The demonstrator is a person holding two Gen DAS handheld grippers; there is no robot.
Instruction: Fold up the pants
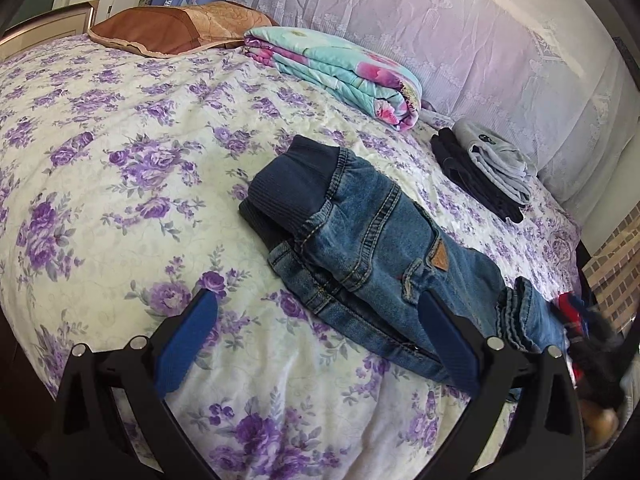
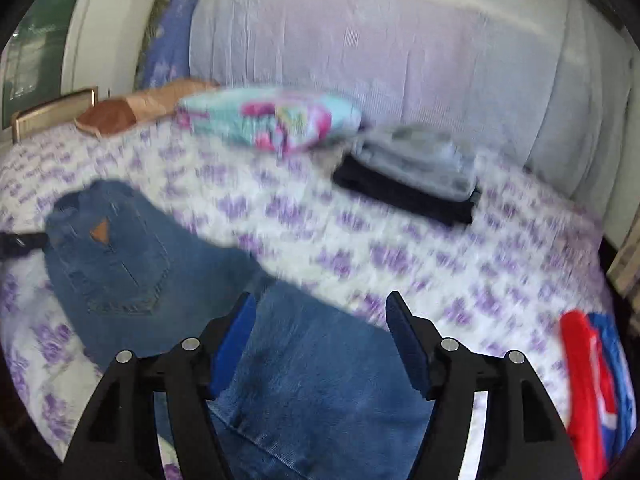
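Note:
Small blue jeans [image 1: 372,248] with a dark ribbed waistband lie rumpled on the floral bedspread [image 1: 120,168], legs trailing to the lower right. My left gripper [image 1: 320,300] is open and empty, hovering over the bed with its right finger above the jeans' lower edge. In the blurred right wrist view the jeans [image 2: 132,256] lie at left, one leg running down between the fingers. My right gripper [image 2: 320,300] is open above that leg and holds nothing.
A folded grey and dark clothes stack [image 1: 488,168] lies at the right, also in the right wrist view [image 2: 412,176]. A folded turquoise-pink blanket [image 1: 340,68] and a brown pillow [image 1: 168,28] lie at the back. A red and blue garment [image 2: 592,392] lies at the bed's right edge.

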